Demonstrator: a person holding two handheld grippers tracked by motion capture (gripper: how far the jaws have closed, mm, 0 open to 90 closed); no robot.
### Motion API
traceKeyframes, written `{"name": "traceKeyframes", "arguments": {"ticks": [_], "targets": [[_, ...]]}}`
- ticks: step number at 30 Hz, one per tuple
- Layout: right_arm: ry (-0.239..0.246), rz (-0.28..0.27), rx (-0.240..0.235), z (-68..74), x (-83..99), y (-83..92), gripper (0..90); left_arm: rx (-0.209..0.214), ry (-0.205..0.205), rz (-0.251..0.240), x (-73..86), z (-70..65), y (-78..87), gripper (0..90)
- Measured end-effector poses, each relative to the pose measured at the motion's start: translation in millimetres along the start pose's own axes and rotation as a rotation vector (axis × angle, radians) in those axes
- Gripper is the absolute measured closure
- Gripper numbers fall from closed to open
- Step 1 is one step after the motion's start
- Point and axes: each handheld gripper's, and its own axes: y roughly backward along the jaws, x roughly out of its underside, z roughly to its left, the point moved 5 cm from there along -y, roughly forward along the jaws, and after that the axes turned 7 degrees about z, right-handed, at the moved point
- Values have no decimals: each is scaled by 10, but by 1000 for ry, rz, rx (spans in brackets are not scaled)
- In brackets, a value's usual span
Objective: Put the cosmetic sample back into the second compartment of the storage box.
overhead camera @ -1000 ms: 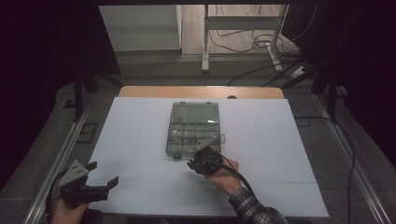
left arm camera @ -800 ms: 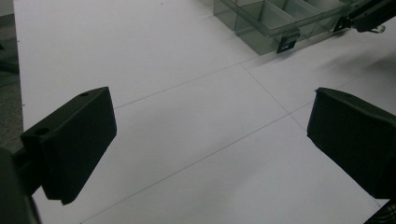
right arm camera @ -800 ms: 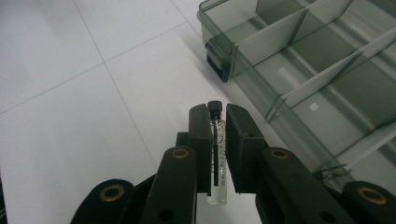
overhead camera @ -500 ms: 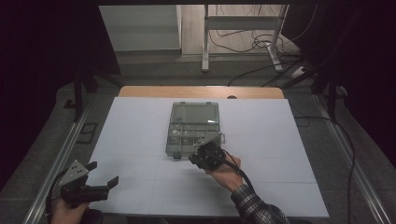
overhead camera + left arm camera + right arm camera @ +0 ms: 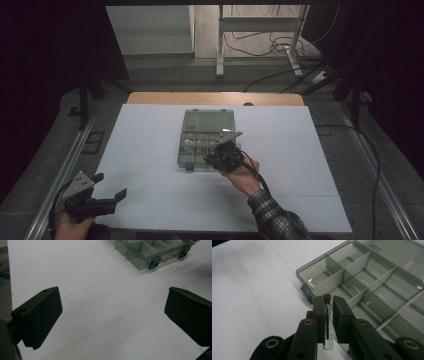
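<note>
Nearest you, your left gripper (image 5: 107,197) is hovering over the front left corner of the white tabletop (image 5: 150,140), its black jaws standing wide apart with nothing between them; in the left gripper view, bare white surface is showing between the jaws. Farther in, your right hand (image 5: 242,175), with its plaid sleeve (image 5: 272,217), is holding the right gripper (image 5: 328,305) at the near right edge of the smoky clear plastic compartment box (image 5: 205,137). That gripper is clamping a small clear glass vial with a black cap (image 5: 328,322), cap pointing toward the box's divided compartments. The box is sitting open near the middle of the tabletop, with its lid lying flat on the far side.
</note>
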Motion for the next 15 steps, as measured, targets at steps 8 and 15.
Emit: {"name": "traceKeyframes", "arguments": {"ticks": [8,15], "targets": [[-6,-14,12,-88,-80,-35,810,1,3,1,-1,1,-3,16],[-19,-31,24,-176,-163,-75,810,0,3,2,-1,2,-3,16]]}}
